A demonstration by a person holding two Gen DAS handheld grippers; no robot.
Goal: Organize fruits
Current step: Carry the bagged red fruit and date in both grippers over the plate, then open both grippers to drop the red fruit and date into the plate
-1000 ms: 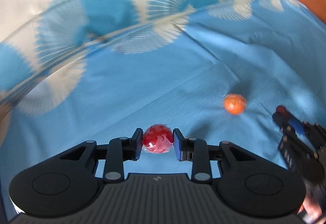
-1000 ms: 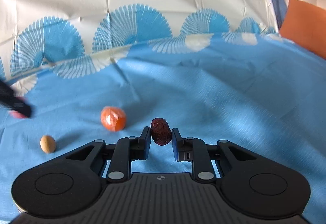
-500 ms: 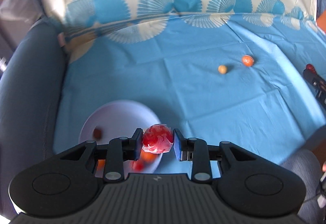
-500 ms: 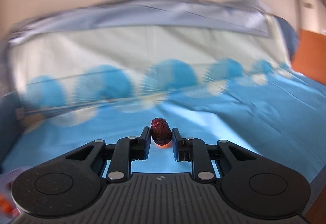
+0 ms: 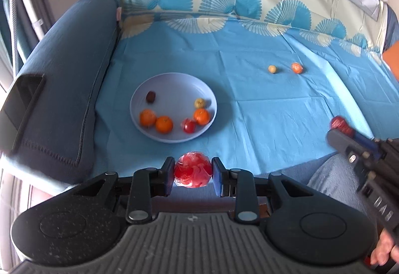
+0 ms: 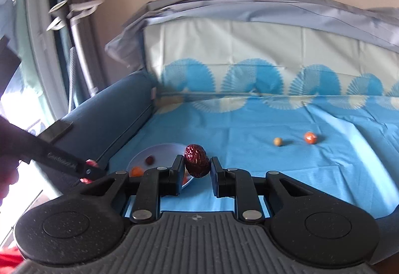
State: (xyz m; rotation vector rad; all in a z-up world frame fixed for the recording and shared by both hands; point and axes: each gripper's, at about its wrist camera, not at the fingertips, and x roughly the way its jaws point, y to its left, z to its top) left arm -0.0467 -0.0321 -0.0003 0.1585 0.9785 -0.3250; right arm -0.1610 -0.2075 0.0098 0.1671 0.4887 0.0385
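We have six fruits on the plate (image 5: 210,97) at frame centre-left, our left tongs (image 5: 192,173) grip a red fruit (image 5: 191,172), our right tongs (image 6: 195,165) clamp a dried date (image 6: 197,160), and two fruits (image 5: 272,69) wait upper right on the sofa.

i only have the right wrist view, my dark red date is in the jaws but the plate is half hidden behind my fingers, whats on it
Observer: The round lilac plate carries six fruits: three oranges, a dark wrinkled date, a small yellow fruit and a red wrapped fruit.
Operator: any free spot on it
Observer: Its far middle, between the date and the yellow fruit, is bare.
Operator: what is the left holding
Observer: The left gripper is shut on a round red-and-white marbled fruit, near side of the plate.
Operator: am i in its way
Observer: The right gripper sits far to the plate's right, apart from it.
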